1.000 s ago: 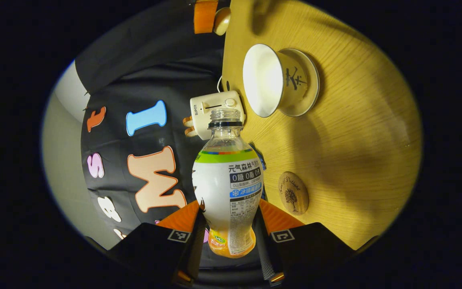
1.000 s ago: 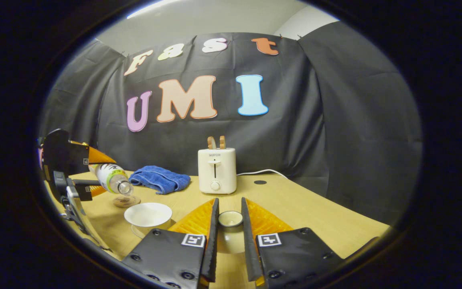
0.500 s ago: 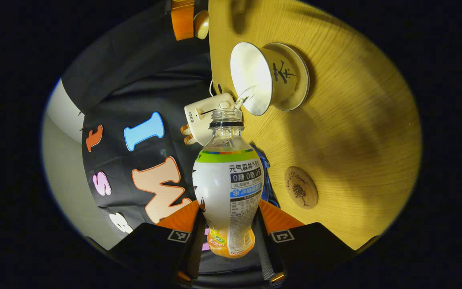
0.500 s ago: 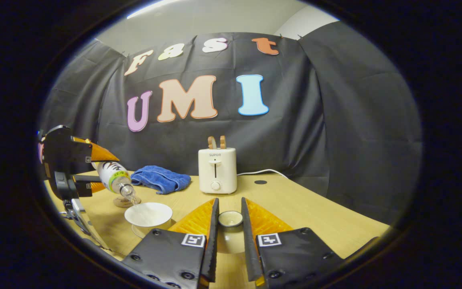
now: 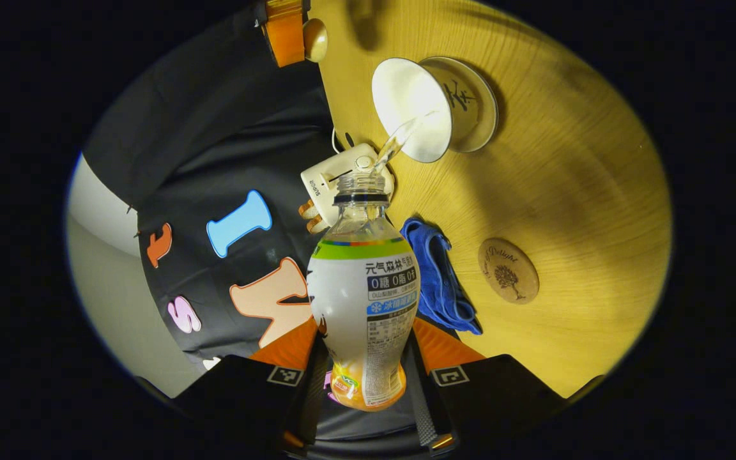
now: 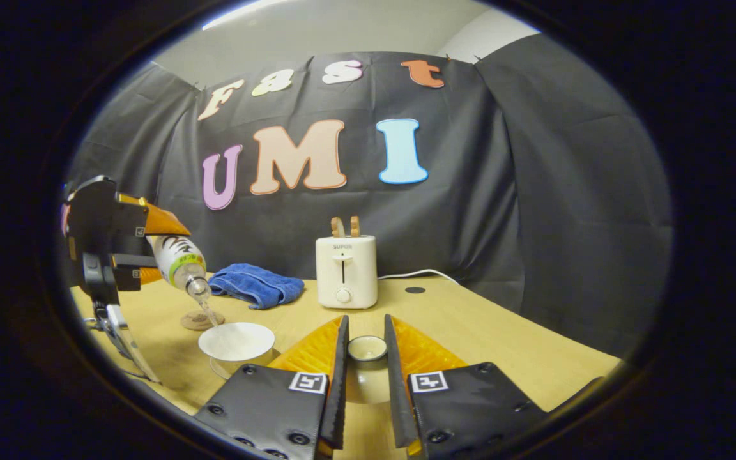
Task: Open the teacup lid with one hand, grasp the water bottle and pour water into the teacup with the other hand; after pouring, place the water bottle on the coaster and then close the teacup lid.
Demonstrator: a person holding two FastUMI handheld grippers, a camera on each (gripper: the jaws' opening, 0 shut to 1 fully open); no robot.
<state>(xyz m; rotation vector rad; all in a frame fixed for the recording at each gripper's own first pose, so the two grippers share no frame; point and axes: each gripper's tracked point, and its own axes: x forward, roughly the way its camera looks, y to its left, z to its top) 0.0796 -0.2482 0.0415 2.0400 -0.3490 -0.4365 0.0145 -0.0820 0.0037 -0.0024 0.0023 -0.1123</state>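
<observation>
1. A wooden table [image 6: 483, 332] with pale grain is seen across the lower part of the right gripper view; its far edge meets the black cloth [image 6: 534, 191].
2. The cloth is hung as the back wall and is creased in long folds; a second panel is hung at the right, angled toward the table.
3. Above the cloth a plain grey wall [image 6: 342, 29] is seen; a bright strip of light is seen along its upper left.
4. In the left gripper view the table [image 5: 585, 191] is lit warm yellow; soft dark shadows are cast across it.
</observation>
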